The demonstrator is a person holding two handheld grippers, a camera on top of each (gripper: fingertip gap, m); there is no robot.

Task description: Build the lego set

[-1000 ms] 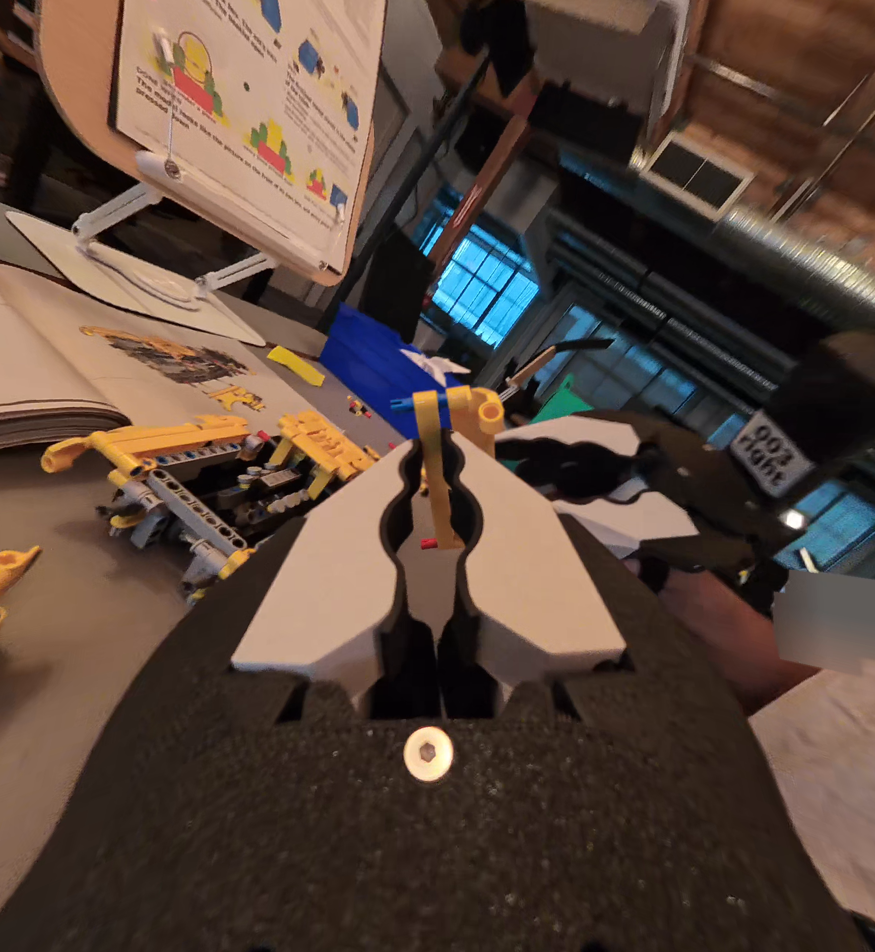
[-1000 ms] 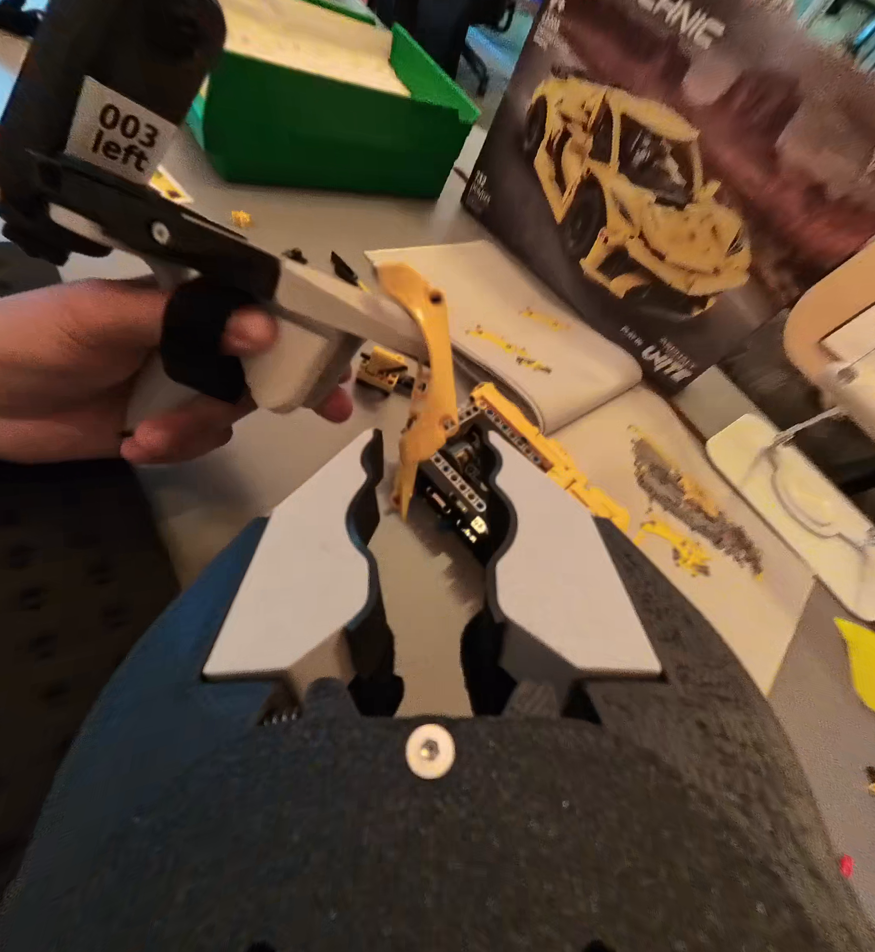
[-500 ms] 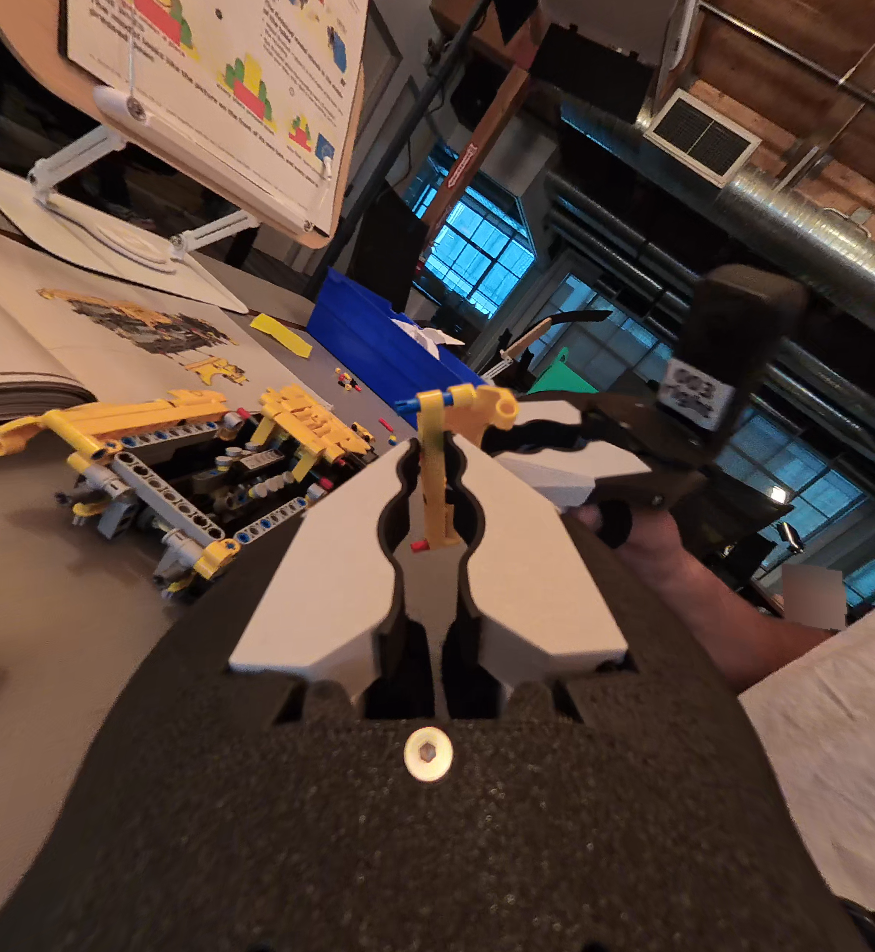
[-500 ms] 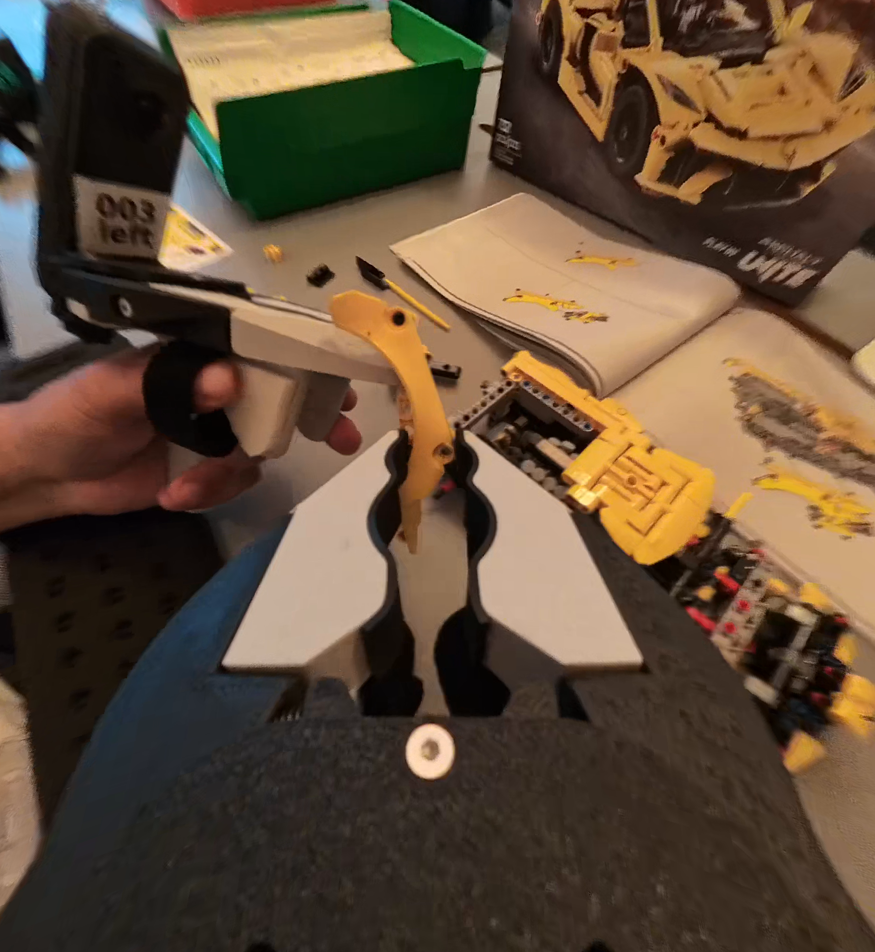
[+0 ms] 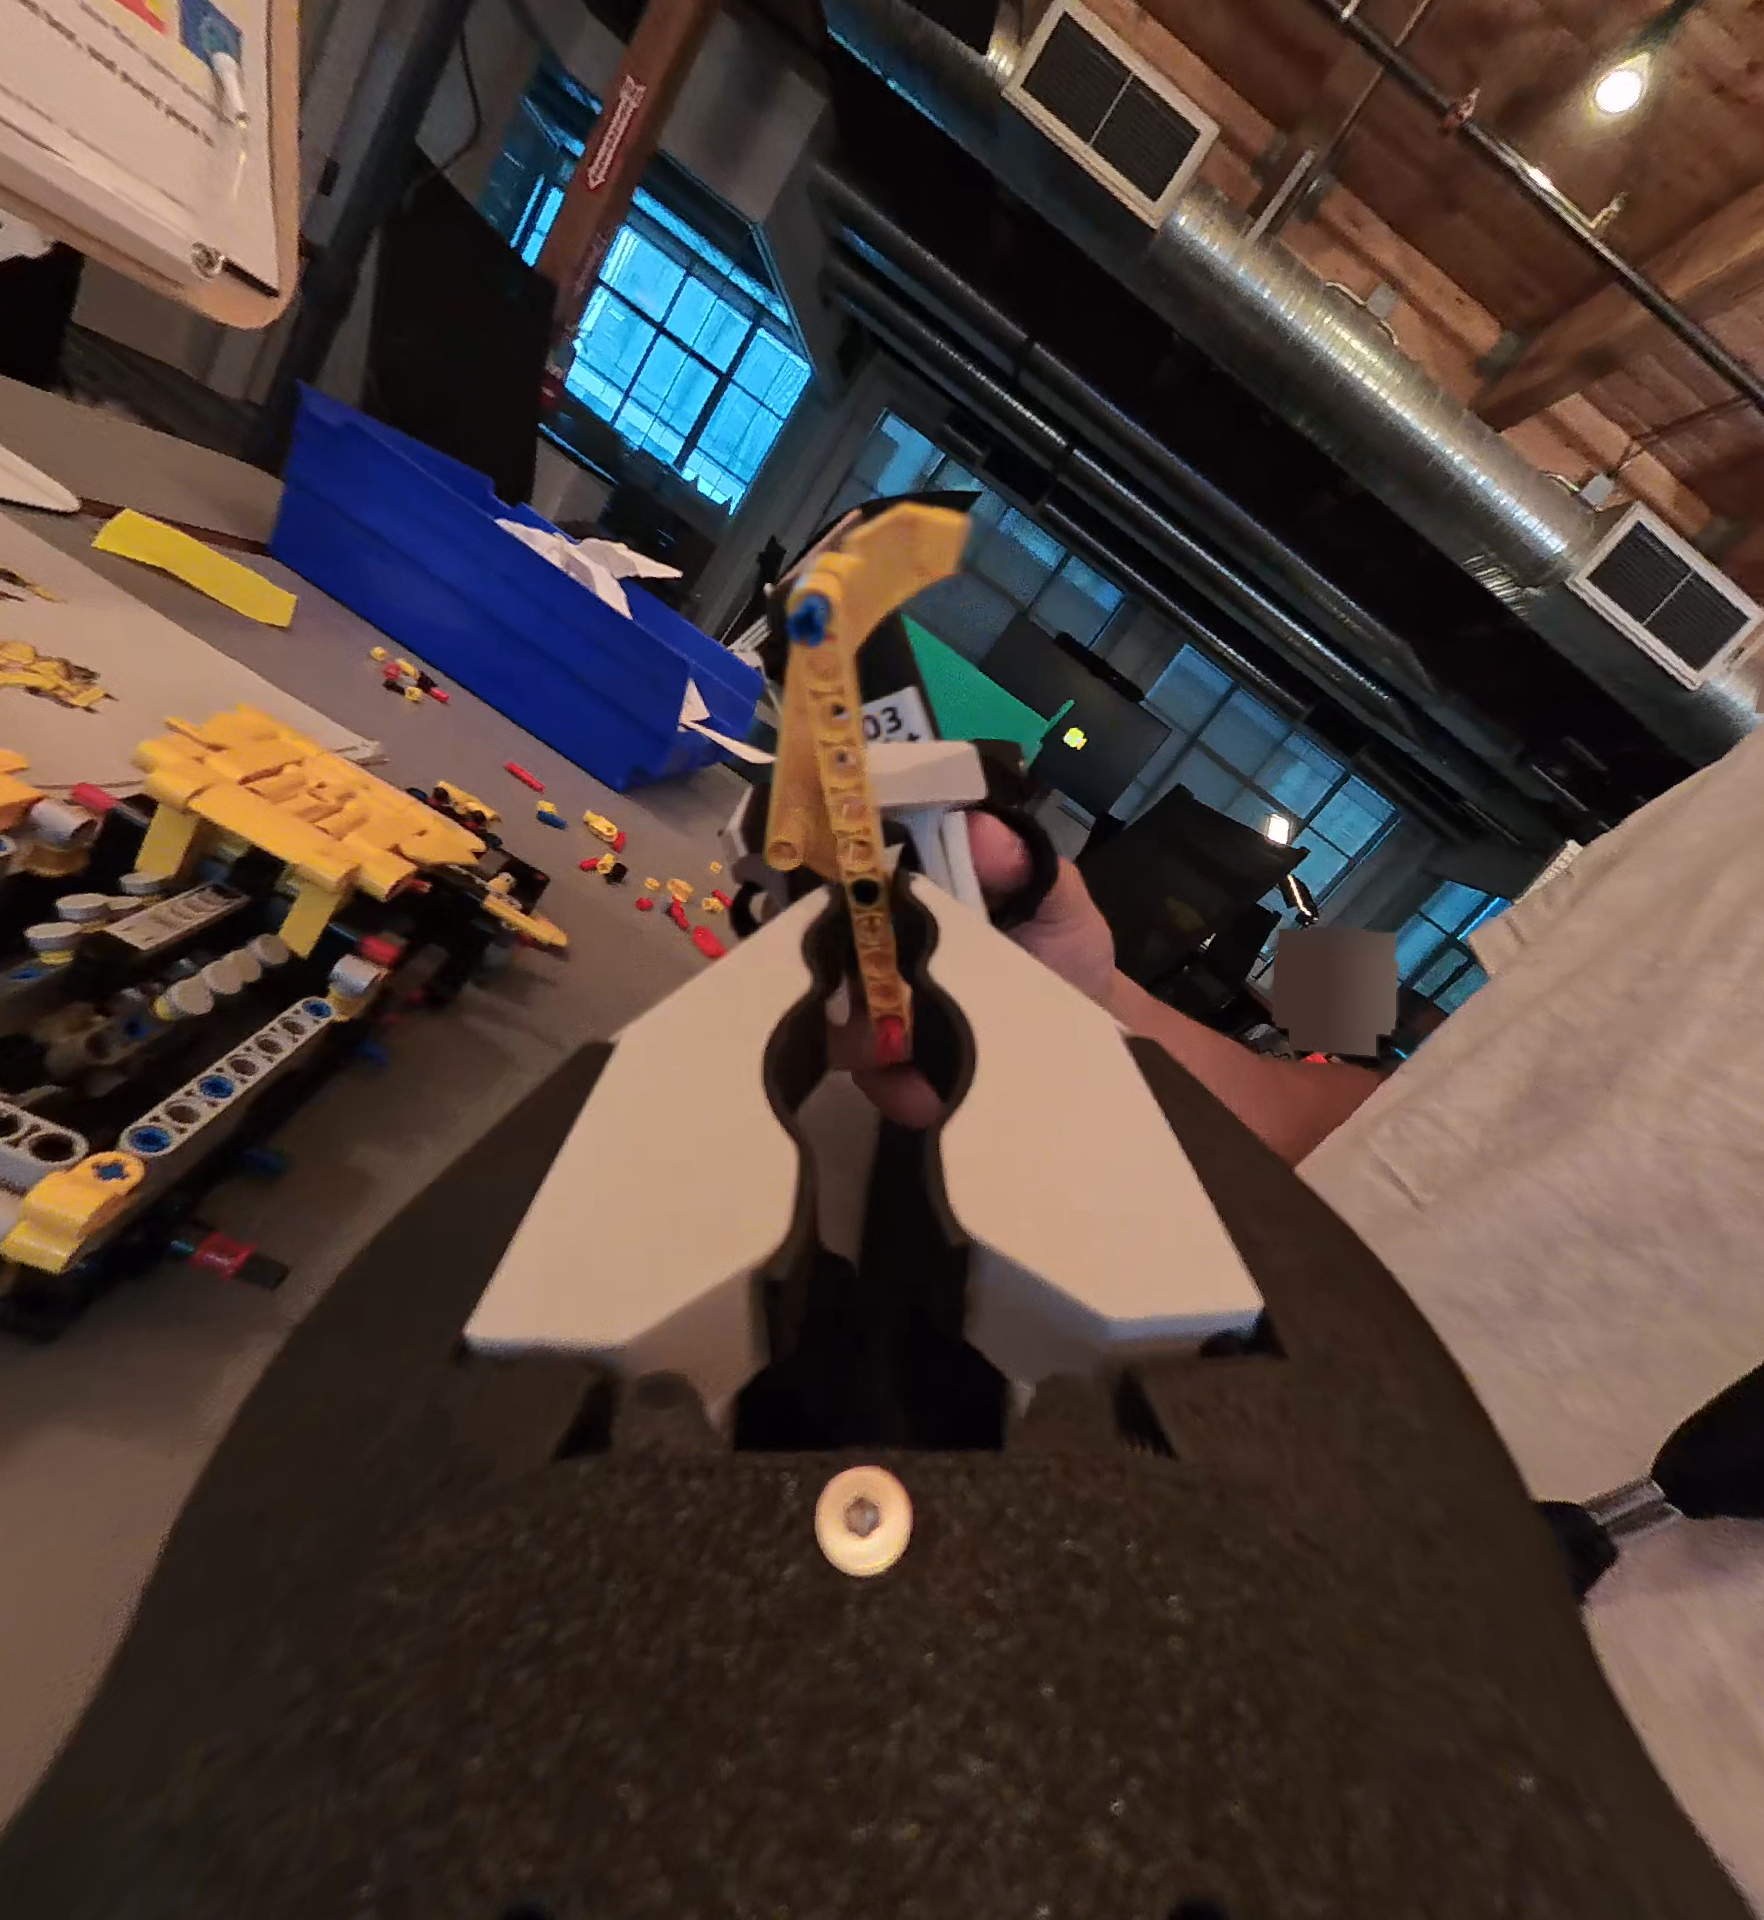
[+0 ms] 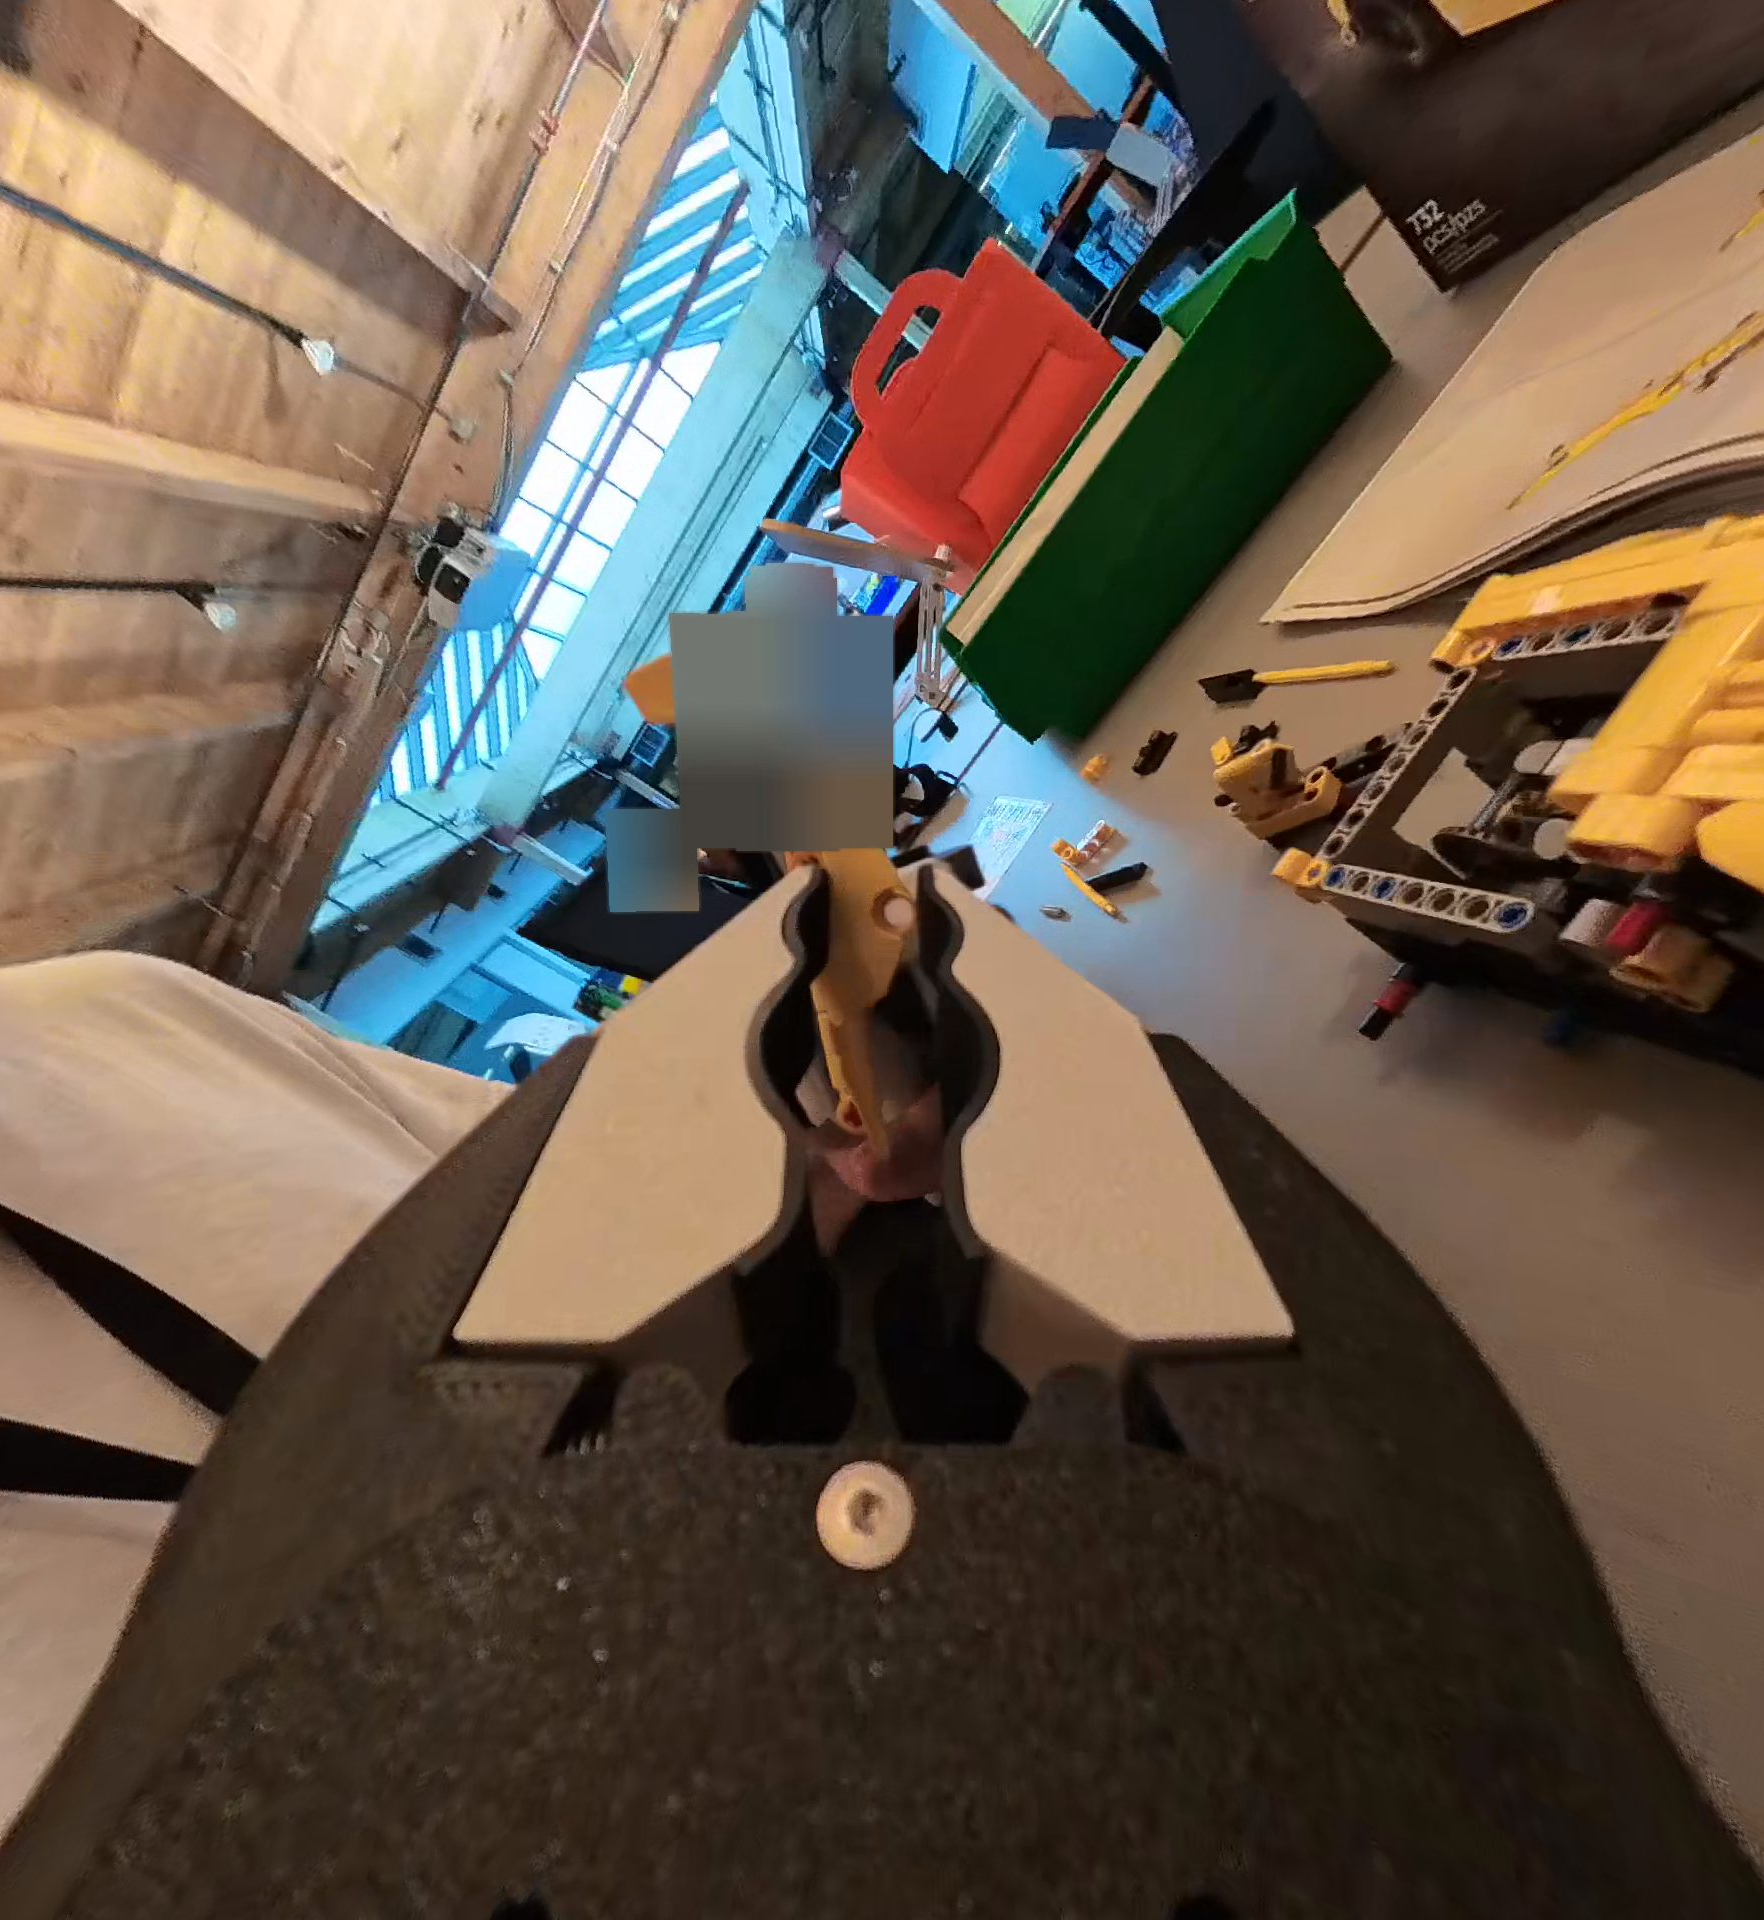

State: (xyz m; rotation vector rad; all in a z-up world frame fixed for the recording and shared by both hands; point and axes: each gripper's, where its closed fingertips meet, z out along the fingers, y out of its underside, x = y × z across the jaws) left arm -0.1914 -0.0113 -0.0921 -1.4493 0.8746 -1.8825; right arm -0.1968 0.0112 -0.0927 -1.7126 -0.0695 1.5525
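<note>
The left gripper (image 5: 862,935) has its fingers closed narrow on the lower end of a yellow beam (image 5: 836,769), which stands up out of them with a blue pin (image 5: 807,620) near its top and a red pin (image 5: 890,1039) at its foot. The right gripper (image 6: 862,914) likewise pinches a yellow piece (image 6: 852,997) between close-set fingers; this looks like the same part held from the other end, though the views do not settle that. The part is raised clear of the tabletop (image 5: 566,883), in front of the person. The step in hand seems to be a regrasp or turning of the part before it goes on. To do it well, one gripper should stay firm while the other resets, keeping the pins free of the fingers. Beyond, toward the tabletop's left side, sits the half-built car (image 5: 213,935), with loose pieces (image 5: 649,883) near it and a blue bin (image 5: 504,613) at the far edge.
</note>
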